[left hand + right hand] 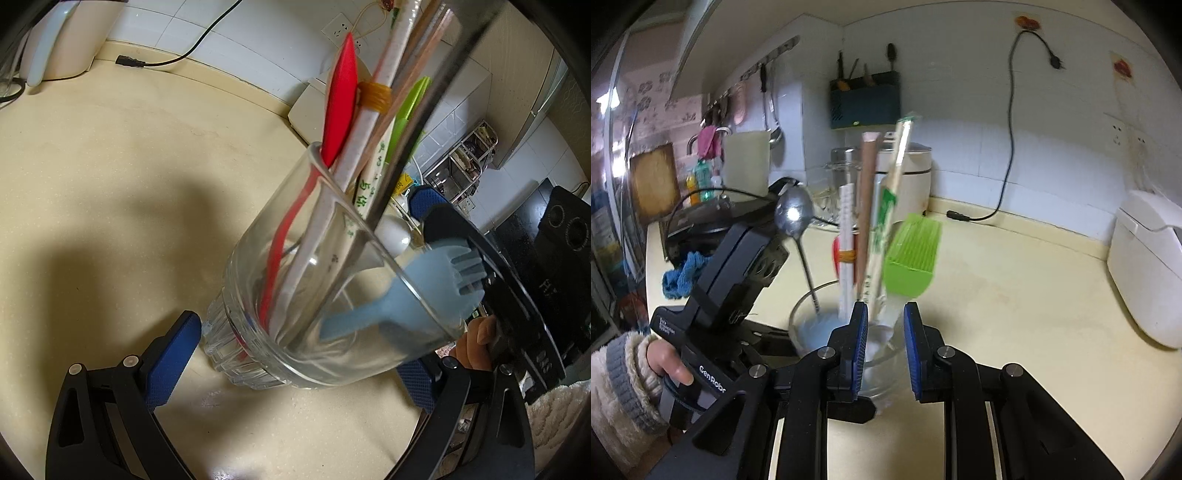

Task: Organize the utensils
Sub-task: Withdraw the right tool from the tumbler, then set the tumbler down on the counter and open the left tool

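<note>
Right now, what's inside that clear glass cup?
The glass cup holds a red spoon, blue fork, metal spoon, green brush and wrapped chopsticks. Their lower ends overlap, so the bottom stays unclear.

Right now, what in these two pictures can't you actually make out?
- Left wrist view: the tops of the wrapped chopsticks are cut off by the upper edge.
- Right wrist view: motion blur hides whether the right gripper touches the handle of the green brush.
- Right wrist view: the base of the glass is hidden behind that gripper's fingers.
</note>
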`<state>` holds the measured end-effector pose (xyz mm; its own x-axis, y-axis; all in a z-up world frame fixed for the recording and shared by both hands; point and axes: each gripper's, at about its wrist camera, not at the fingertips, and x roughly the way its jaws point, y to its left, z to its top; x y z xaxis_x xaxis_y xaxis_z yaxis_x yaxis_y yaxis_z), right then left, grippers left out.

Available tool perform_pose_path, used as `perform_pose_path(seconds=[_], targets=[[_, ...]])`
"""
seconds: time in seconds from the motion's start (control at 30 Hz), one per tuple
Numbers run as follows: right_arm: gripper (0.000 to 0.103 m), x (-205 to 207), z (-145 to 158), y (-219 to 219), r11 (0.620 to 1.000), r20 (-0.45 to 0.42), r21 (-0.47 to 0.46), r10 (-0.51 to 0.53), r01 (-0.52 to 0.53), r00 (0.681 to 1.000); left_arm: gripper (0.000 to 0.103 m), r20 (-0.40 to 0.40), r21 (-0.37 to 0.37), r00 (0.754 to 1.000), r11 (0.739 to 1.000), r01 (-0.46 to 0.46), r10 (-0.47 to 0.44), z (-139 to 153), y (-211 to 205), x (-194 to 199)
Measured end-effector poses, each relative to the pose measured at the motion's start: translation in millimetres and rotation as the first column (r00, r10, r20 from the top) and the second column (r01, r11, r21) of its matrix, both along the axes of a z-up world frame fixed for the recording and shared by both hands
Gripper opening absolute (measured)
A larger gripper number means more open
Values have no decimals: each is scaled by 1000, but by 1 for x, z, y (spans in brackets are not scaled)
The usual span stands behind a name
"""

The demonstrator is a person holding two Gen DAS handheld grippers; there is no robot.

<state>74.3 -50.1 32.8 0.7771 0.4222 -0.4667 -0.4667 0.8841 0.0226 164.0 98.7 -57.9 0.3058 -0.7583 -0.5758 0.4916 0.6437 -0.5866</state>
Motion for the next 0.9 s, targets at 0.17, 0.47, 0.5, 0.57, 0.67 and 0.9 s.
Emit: perform_pose_path(seconds=[0.17, 0.47, 0.5, 0.57, 0.67, 0.9], targets=[[20, 6, 0, -18, 997, -29, 40, -64, 66, 998, 99, 0, 0, 1000, 1000, 0, 0, 0, 0, 0], [25, 10, -16, -62, 973, -165, 156, -144, 170, 976, 99, 0, 1, 1000, 1000, 0, 0, -1, 0, 1], [25, 9, -19, -67, 970, -179, 163, -152, 182, 972, 99, 1, 2, 1000, 1000, -2, 2, -1, 0, 0], [25, 6, -27, -77, 960, -217, 192, -159, 202, 963, 99, 4, 8, 1000, 1000, -10, 10, 0, 0, -1], [31, 3, -40, -88, 949, -278, 229, -151, 218, 949, 99, 17, 36, 999, 999, -34, 33, 2, -1, -7], [45, 10, -61, -94, 943, -345, 232, -149, 238, 927, 99, 49, 100, 988, 983, -153, 148, 6, -2, -25]])
